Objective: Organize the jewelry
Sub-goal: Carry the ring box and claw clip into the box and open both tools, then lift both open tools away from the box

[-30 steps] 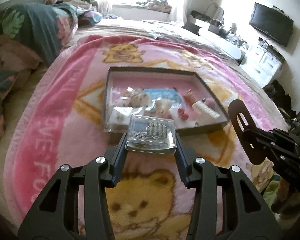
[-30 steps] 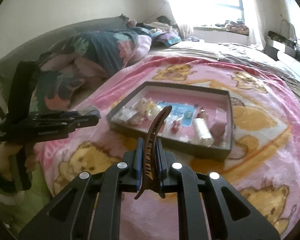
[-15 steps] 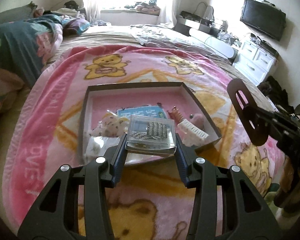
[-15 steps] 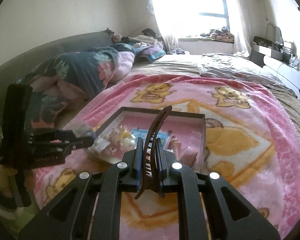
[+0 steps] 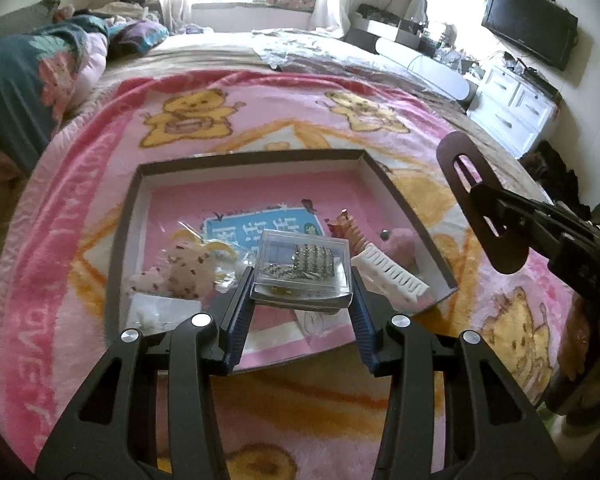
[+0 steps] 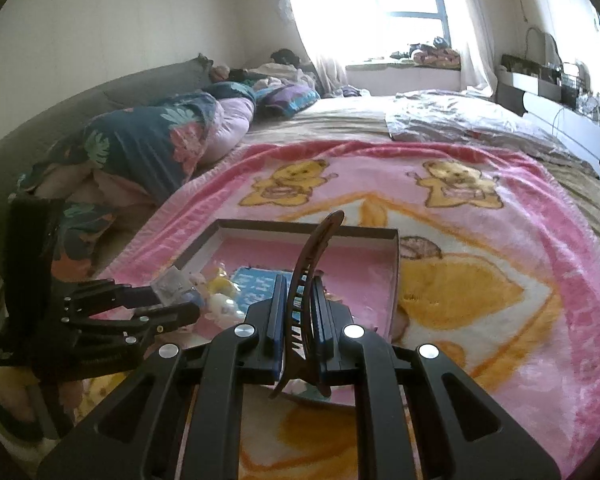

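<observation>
Pink blanket (image 5: 60,248) edge lettering "OVE", blue card (image 5: 252,228) print illegible

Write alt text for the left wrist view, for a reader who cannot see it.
The left tongs grip a clear plastic case of sparkly jewelry above a shallow cardboard tray holding hair accessories and small packets. The tray sits on a pink teddy-bear blanket on a bed. At right, the right tongs hold a brown hair clip.

Pink bear-print blanket (image 5: 100,208) spread over bed. Floral quilt (image 6: 148,148) heaped at headboard side. Black TV (image 5: 530,36) wall-mounted above white drawer unit (image 5: 512,112). Bright window (image 6: 396,4).
</observation>
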The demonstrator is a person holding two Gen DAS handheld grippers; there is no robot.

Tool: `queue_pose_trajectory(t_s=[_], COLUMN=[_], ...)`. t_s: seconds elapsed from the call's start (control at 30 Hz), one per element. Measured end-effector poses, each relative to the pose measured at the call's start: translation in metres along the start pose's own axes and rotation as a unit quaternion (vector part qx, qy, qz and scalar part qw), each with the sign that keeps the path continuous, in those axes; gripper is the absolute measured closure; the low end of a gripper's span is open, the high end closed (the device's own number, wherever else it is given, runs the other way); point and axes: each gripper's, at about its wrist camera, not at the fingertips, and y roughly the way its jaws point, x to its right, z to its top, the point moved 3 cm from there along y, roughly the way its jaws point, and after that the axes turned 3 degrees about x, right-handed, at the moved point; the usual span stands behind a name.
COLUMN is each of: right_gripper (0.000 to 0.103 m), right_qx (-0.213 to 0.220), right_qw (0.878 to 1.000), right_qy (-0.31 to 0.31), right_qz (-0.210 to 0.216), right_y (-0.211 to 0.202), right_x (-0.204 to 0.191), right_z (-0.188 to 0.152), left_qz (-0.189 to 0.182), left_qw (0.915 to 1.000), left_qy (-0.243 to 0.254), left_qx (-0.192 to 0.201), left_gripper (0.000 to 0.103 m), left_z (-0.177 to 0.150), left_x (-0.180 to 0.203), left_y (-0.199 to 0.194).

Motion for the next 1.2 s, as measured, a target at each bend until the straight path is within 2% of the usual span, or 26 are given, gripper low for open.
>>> queue_pose_trajectory(t_s=[0.23, 0.47, 0.6, 0.7, 0.77, 0.83, 0.9, 1.03, 1.2], right_gripper=[0.092, 0.091, 0.067, 0.062, 0.056, 0.043, 0.038, 0.018, 0.008], right_qx=[-0.047, -0.070, -0.061, -0.044, -0.036, -0.026, -0.012, 0.018, 0.045], right_qw=[0.999, 0.997, 0.997, 0.998, 0.998, 0.999, 0.999, 0.999, 0.998], right_qy=[0.010, 0.020, 0.034, 0.045, 0.044, 0.044, 0.044, 0.039, 0.036], right_qz=[-0.008, -0.011, -0.014, -0.010, -0.013, -0.013, -0.013, -0.016, -0.009], right_y=[0.044, 0.061, 0.051, 0.033, 0.022, 0.008, -0.006, -0.038, -0.071], right_x=[0.015, 0.020, 0.024, 0.027, 0.027, 0.025, 0.023, 0.013, 0.000], right_z=[-0.022, -0.039, -0.038, -0.034, -0.032, -0.031, -0.030, -0.028, -0.028], left_qz=[0.004, 0.007, 0.009, 0.009, 0.011, 0.009, 0.010, 0.009, 0.011], left_qw=[0.9996, 0.9991, 0.9989, 0.9990, 0.9992, 0.9995, 0.9997, 1.0000, 0.9995], left_qy=[-0.001, 0.003, 0.001, 0.002, 0.002, 0.000, 0.000, -0.003, -0.013], left_qx=[-0.029, -0.042, -0.046, -0.044, -0.038, -0.030, -0.023, -0.001, 0.028], left_gripper=[0.067, 0.067, 0.067, 0.063, 0.054, 0.049, 0.044, 0.032, 0.018], left_z=[-0.009, -0.017, -0.019, -0.018, -0.017, -0.015, -0.013, -0.010, -0.011], left_x=[-0.001, 0.000, 0.000, 0.001, 0.001, 0.002, 0.003, 0.005, 0.005], left_y=[0.030, 0.039, 0.040, 0.038, 0.033, 0.026, 0.018, -0.011, -0.049])
